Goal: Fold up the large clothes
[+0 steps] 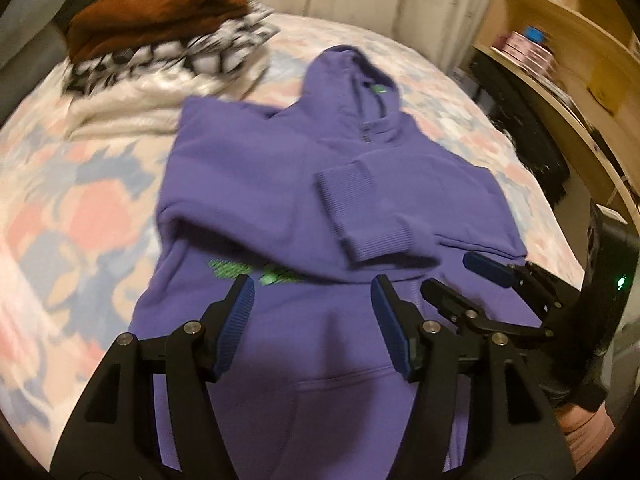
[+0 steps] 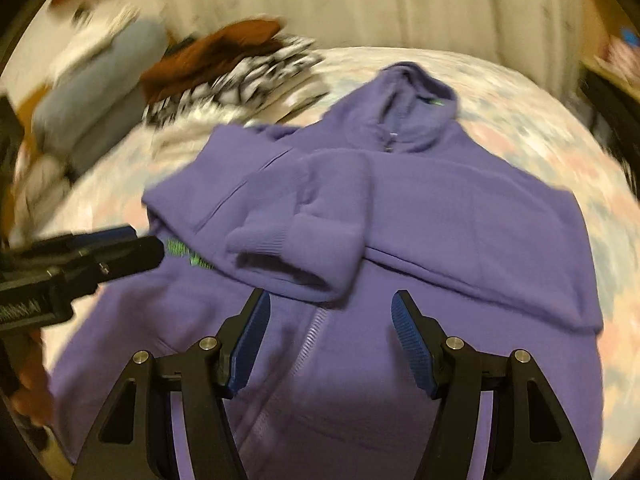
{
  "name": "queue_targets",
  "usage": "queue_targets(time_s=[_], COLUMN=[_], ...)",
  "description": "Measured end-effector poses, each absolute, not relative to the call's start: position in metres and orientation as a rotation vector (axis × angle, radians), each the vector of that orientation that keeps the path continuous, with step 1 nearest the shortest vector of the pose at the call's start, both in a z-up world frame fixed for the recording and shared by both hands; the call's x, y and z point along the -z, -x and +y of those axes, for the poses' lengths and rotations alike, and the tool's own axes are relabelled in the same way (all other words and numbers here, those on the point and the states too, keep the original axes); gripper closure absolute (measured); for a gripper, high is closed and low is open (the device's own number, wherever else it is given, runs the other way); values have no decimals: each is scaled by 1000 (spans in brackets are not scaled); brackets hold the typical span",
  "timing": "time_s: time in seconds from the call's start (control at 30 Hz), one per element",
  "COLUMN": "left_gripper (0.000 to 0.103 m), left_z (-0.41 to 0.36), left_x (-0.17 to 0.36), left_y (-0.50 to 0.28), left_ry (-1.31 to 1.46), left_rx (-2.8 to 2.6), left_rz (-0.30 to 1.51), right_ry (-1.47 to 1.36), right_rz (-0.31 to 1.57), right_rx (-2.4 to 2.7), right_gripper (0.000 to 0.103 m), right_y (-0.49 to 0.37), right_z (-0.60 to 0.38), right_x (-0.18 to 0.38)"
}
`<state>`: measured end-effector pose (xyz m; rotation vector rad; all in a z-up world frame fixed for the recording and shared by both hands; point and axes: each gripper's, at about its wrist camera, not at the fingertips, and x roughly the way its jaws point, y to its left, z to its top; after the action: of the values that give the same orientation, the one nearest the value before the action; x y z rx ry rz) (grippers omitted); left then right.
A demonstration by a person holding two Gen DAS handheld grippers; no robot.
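A home bedroom is being indicated: a bed with a floral bedspread, stacked folded clothes, wooden shelving.

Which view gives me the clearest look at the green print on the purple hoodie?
The left wrist view: the green print lies just beyond the left gripper, partly under a folded sleeve of the purple hoodie. In the right wrist view the print is blurred, and the left gripper cuts off its edge.
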<state>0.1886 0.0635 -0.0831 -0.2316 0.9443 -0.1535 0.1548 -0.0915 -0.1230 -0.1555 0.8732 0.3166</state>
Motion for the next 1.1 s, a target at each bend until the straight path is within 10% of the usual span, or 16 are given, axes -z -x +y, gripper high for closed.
queue_targets(time_s=[0.17,0.23,0.3,0.5,0.57,0.67,1.1], left_gripper=[45,45,45,45,45,45,45], left_z=[87,92,94,99,100,100,155], left_x=[98,100,100,97,98,99,101], left_y=[-185,-183,-182,-178,-180,-182,-276], left_ry=[286,298,304,321,328,326,353], left_rx=[110,101,102,95,99,111,62], left_rz=[969,970,966,933,937,944,999], right_ry=[387,445,468,-20,-259,-374,-347], right_rz=[852,840,806,591,652,907,964], right_rx=[-246,-233,-248,-265,-159,-54,-90], right_gripper=[39,76,83,85,83,46,39], right_y=[-177,-190,-200,-219,-233,-250,-264], right_z=[-52,-40,-29,-97,-144,-182,-240], right_x=[145,149,139,57,67,121,147])
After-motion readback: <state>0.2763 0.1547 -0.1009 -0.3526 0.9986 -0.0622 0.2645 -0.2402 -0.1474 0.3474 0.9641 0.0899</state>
